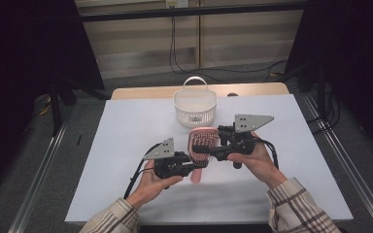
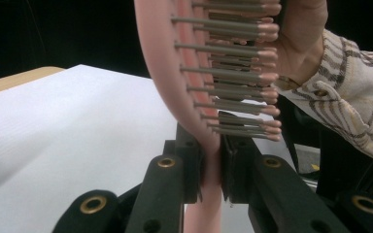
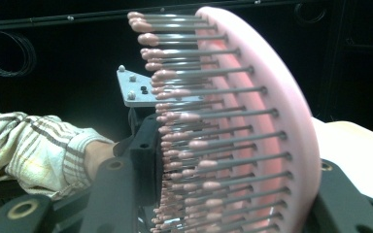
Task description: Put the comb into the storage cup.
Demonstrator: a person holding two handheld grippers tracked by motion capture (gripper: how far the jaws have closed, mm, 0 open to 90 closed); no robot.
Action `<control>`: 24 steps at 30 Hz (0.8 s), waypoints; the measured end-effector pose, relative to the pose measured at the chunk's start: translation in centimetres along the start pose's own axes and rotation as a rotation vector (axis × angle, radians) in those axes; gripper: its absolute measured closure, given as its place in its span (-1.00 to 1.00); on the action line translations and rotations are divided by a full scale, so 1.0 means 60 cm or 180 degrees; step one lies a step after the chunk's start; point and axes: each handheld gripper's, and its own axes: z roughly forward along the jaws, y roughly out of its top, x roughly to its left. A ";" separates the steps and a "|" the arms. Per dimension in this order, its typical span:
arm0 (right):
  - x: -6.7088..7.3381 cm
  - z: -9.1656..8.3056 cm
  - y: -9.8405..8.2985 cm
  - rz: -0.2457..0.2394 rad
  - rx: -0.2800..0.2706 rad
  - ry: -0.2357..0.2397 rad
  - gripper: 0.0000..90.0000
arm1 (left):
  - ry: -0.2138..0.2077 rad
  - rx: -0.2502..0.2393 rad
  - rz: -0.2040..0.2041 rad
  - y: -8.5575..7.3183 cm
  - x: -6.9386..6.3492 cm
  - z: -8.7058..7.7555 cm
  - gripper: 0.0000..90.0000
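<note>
Table [image 1: 126, 145]: white sheet is lying under both claws, bare beneath the brush; a sound place to lower onto if a grip is slipping
Basket [image 1: 194, 108]: white, with holes in the wall and its handle standing up, is sitting just beyond the claws, open on top; judging by that, the brush is probably heading there
Hairbrush [image 1: 203, 145]: pink, is being held in the air between the two claws, bristles facing the person, handle pointing down toward them
Left claw [image 1: 190, 167]: is closing narrow on the brush where the head meets the handle; its own view is showing both jaws pressing flat on the pink neck [image 2: 212, 170]
Right claw [image 1: 213, 148]: is sitting at the brush head, one jaw on the bristle side, one behind the pad [image 3: 281, 121]; I cannot tell whether it is actually pinching
Doing it well: seems wisest to be keeping the left grip firm until the right is clamping the solid rim rather than the bristles, which are likely bending and sliding
Bristles [image 3: 199, 145]: grey pins with pink tips, are crowding right against the right claw's near jaw
</note>
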 end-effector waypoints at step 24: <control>0.011 -0.002 0.010 -0.0047 0.0032 -0.0126 0.37 | 0.0161 -0.0027 -0.0063 0.001 0.003 -0.001 0.36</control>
